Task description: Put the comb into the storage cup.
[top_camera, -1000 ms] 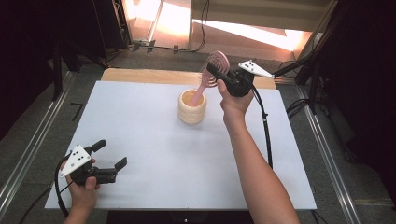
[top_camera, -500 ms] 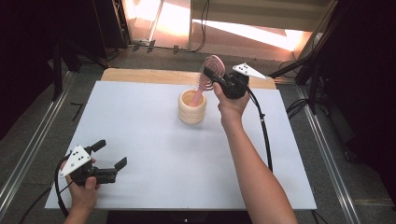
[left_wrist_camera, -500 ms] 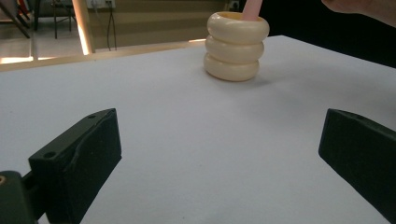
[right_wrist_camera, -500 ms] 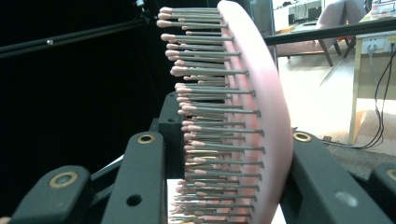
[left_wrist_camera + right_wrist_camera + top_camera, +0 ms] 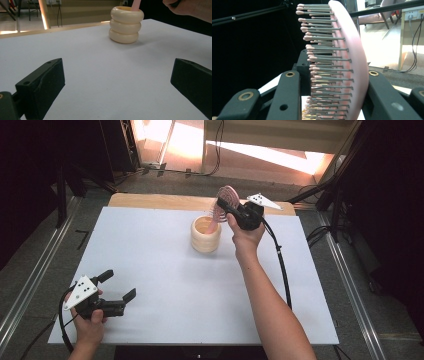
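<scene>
A cream ribbed holder (image 5: 205, 234) stands on the white table (image 5: 165, 265) near its far middle. A pink hairbrush (image 5: 226, 200) leans above it, handle (image 5: 215, 223) down inside the holder. My right gripper (image 5: 223, 205) is shut on the brush head; in the right gripper view the bristles and pink back (image 5: 352, 62) sit between the black jaws. My left gripper (image 5: 119, 292) rests at the near left corner, open, with nothing in it. The left gripper view shows the holder (image 5: 126, 24) far ahead with the pink handle (image 5: 136, 5) rising from it.
A wooden strip (image 5: 160, 201) runs along the table's far edge. The right gripper's cable (image 5: 281, 265) trails down the table beside the forearm. Dark stands and cables surround the table on the floor.
The right gripper has moved left and down with the brush, bringing its handle into the holder. The left gripper has stayed put.
</scene>
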The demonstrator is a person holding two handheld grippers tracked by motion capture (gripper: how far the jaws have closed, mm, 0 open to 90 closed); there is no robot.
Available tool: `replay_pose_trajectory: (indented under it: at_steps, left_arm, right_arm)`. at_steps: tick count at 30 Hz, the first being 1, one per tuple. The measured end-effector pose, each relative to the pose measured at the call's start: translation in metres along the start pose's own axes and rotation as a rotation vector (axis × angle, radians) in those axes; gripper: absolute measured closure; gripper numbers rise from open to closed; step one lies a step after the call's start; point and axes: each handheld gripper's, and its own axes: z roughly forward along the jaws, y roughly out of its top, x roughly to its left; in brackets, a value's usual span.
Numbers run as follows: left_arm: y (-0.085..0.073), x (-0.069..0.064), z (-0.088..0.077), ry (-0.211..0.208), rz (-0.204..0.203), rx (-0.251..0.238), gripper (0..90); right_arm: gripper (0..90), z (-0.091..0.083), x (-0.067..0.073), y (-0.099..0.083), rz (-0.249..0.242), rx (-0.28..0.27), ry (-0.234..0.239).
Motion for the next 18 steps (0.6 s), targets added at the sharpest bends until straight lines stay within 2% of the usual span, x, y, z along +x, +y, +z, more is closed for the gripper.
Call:
replay_pose_trajectory:
  at_steps: [18]
  left_arm:
    - [0.0,0.0,0.0,-0.001,-0.002,0.0,0.0]
  right_arm:
    - [63.0,0.006,-0.006,-0.019,0.039,0.024,-0.008]
